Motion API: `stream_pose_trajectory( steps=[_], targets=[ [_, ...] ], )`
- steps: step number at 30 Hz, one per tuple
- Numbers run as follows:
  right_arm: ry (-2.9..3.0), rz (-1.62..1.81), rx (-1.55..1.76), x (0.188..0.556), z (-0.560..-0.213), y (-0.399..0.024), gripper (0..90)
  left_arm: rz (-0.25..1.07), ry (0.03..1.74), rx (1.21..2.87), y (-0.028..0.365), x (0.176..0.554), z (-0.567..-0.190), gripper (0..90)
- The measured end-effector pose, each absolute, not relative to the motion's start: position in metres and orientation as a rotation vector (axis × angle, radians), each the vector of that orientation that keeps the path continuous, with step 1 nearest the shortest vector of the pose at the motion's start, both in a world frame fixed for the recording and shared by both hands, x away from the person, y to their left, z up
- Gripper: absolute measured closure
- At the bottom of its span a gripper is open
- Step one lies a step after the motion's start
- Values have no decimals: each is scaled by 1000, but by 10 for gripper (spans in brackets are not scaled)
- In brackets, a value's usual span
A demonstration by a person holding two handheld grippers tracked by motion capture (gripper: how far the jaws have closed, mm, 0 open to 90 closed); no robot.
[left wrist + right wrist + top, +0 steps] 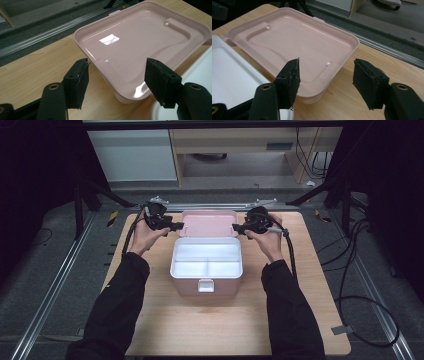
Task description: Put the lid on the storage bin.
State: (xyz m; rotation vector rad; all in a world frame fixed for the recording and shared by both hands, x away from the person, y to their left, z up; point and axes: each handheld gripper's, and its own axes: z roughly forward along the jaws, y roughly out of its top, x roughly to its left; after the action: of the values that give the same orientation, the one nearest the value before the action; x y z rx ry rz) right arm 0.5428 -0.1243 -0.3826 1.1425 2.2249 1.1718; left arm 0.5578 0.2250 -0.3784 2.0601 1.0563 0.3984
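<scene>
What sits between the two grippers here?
The open pink lid, laid back flat on the table, spans the gap between the left gripper and the right gripper; the high view shows it.

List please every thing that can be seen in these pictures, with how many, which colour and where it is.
pink plastic storage box: 1, pink, middle of the table, open
white divided inner tray: 1, white, seated in the top of the box
pink hinged lid: 1, pink, folded back flat behind the box, inner side up
white front latch: 1, white, on the near wall of the box
light wooden table: 1, pale wood, under everything
black cables: several, black, on the grey floor to the right
left hand-held gripper: 1, black, at the lid's left edge, open
right hand-held gripper: 1, black, at the lid's right edge, open
black sleeves: 2, black, coming in from the bottom
</scene>
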Motion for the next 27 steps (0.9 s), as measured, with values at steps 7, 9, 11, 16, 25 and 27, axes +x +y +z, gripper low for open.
stream_pose_trajectory(
  steps=[7,9,11,16,25,27],
  targets=[
    [2214,1148,1207,565,-400,-118,404,363,1121,2006,224,575,-395,400],
    [2217,1158,1209,570,-400,-112,395,346,1122,2023,222,578,-401,403],
    [2206,1180,1220,572,-402,-107,404,336,1130,2050,221,580,-407,401],
    [2233,1110,1243,578,-413,-103,388,319,1149,2091,218,583,-417,390],
    [2278,1067,1291,584,-426,-104,380,243,1156,2060,214,588,-425,400],
    [2286,1079,1300,585,-428,-103,381,235,1154,2060,214,588,-425,409]
  ],
)
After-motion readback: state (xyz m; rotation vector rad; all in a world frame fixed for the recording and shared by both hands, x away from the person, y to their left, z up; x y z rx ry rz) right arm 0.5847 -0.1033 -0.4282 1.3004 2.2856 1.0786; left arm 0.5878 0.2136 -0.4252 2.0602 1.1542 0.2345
